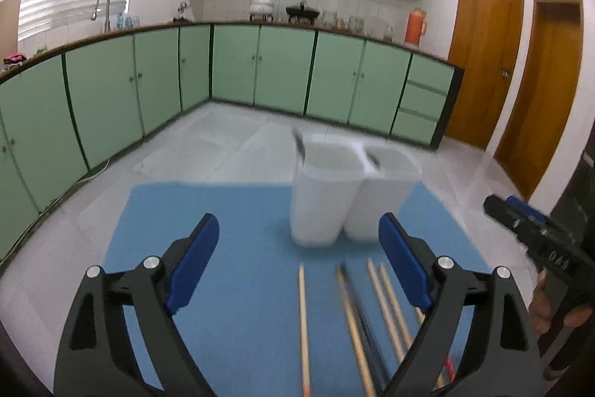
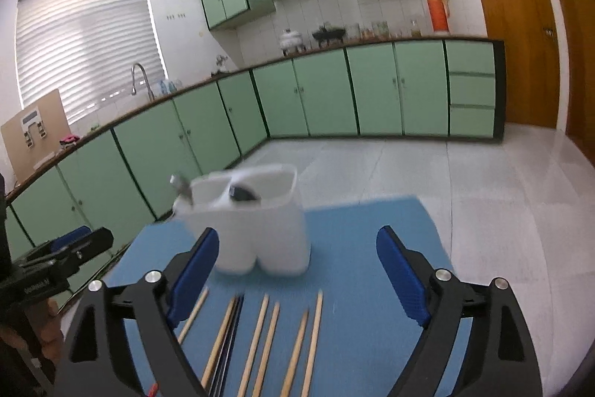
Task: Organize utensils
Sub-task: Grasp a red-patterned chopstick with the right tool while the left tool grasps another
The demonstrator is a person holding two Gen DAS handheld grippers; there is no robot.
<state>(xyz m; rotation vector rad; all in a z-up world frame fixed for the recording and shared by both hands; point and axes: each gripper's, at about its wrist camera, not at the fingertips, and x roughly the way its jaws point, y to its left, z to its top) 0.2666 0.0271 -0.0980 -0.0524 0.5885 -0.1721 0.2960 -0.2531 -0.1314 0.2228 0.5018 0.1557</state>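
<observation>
Several wooden chopsticks (image 1: 304, 322) (image 2: 313, 341) and a dark pair (image 1: 368, 330) (image 2: 232, 341) lie side by side on a blue mat (image 1: 230, 229) (image 2: 372, 222). Behind them stands a white two-compartment holder (image 1: 323, 196) (image 2: 267, 229) with a dark-handled utensil (image 1: 299, 142) (image 2: 182, 188) in one cup and another dark one (image 2: 241, 193) in the other. My left gripper (image 1: 297, 259) hovers open over the near chopsticks, nothing between its blue pads. My right gripper (image 2: 297, 266) is also open and empty, just in front of the holder. Each gripper shows at the edge of the other's view.
The mat lies on a pale surface, with grey tiled floor (image 1: 223, 129) beyond. Green cabinets (image 1: 282, 69) (image 2: 372, 88) run along the walls, with a sink tap (image 1: 102, 6), pots and an orange flask (image 1: 414, 26) on the counter. Wooden doors (image 1: 483, 54) stand at right.
</observation>
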